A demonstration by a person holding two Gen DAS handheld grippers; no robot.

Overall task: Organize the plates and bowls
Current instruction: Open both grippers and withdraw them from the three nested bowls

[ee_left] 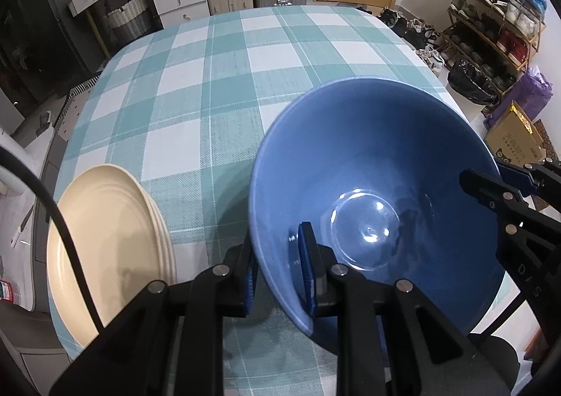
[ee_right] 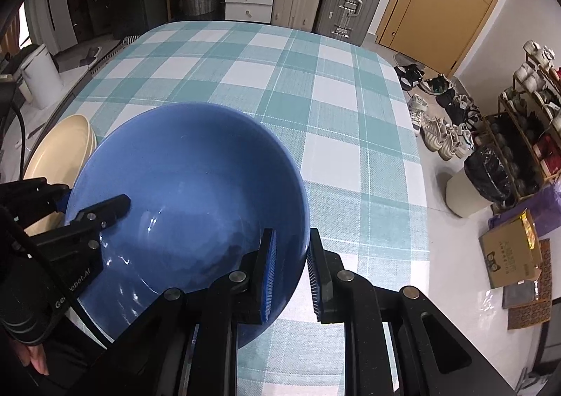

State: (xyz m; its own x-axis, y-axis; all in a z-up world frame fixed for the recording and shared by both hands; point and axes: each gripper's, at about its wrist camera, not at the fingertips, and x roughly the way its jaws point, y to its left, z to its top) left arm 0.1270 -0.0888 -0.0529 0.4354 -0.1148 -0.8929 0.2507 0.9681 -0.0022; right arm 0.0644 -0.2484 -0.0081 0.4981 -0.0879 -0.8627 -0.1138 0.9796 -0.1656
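Observation:
A large blue bowl (ee_left: 368, 157) (ee_right: 182, 164) sits near the front edge of the checked tablecloth. My left gripper (ee_left: 275, 241) (ee_right: 94, 196) straddles the bowl's left rim, one finger inside and one outside. A narrow gap shows beside the wall, so the pads look off it and the gripper is open. My right gripper (ee_right: 291, 233) (ee_left: 491, 171) straddles the right rim the same way. Tablecloth shows between its outer pad and the bowl, so it is open too. A stack of cream plates (ee_left: 112, 231) (ee_right: 59, 147) lies left of the bowl.
The table (ee_left: 245, 80) reaches far back under its teal and white cloth. Suitcases and white drawers stand behind it. Shoes, a shoe rack, a bin and a cardboard box (ee_right: 508, 255) are on the floor at the right. A person's hand (ee_right: 35, 361) holds the left gripper.

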